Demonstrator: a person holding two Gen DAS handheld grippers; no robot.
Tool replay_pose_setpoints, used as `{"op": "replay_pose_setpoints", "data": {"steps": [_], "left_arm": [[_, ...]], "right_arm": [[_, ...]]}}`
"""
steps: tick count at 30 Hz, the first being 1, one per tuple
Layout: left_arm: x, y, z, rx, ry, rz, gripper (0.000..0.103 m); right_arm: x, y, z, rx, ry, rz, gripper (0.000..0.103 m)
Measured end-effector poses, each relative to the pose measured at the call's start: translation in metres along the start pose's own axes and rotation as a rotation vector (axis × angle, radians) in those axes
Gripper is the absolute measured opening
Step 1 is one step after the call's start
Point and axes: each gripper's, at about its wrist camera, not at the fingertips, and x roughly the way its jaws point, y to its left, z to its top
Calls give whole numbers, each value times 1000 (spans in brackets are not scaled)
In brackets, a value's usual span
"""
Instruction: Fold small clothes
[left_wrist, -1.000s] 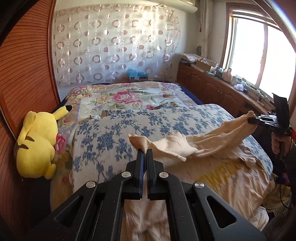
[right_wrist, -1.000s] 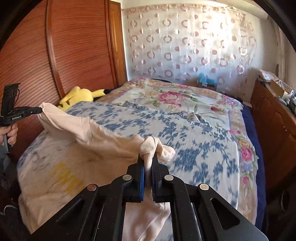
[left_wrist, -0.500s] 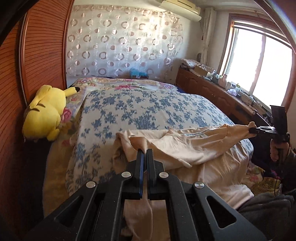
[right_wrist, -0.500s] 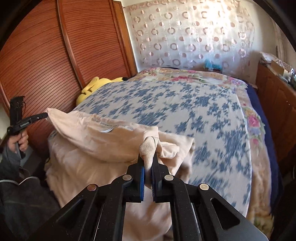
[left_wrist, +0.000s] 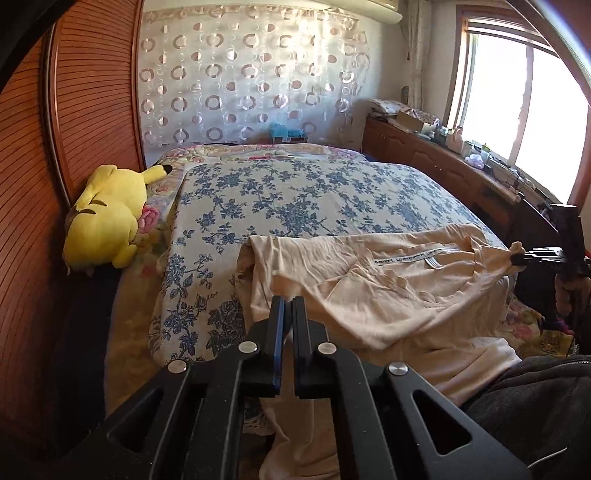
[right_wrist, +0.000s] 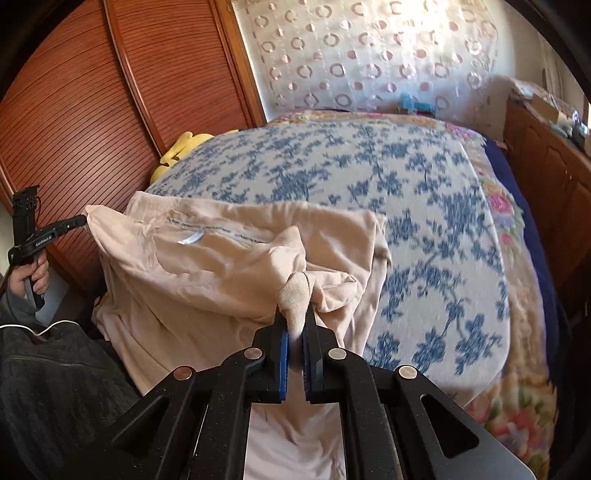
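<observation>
Beige shirt (left_wrist: 388, 288) stretched btwn both claws over near edge of bed (left_wrist: 295, 199). Left claw (left_wrist: 287, 314) pinching one shoulder, right claw (right_wrist: 294, 325) pinching the other. Yellow plush (left_wrist: 107, 218) far left.

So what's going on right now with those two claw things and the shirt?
Left gripper and right gripper both shut on the beige cotton T-shirt. Shirt stretched over the blue-flowered bedspread. Nothing in the way.
</observation>
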Motion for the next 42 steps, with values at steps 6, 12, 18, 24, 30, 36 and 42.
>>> {"op": "replay_pose_setpoints", "data": {"steps": [6,12,18,24,30,36,42], "left_arm": [[-5,-9,8,31,-28,-12,5],[13,-13,22,26,-37,-30,76],[43,-3,38,2,-33,1,80],[63,16,44,-32,-15,44,80],[85,29,48,-40,18,80,80],[109,36,50,-48,62,79,80],[128,42,47,-63,111,64,80]], "right_arm": [[-4,11,3,-36,-1,-11,6],[-6,11,-3,-59,-7,-12,6],[-19,11,0,-78,-24,-56,28],[-31,7,11,-86,-69,-110,45],[-12,3,24,-76,-89,-123,55],[36,-15,38,-28,-69,-146,56],[76,-30,50,30,-30,-155,56]]}}
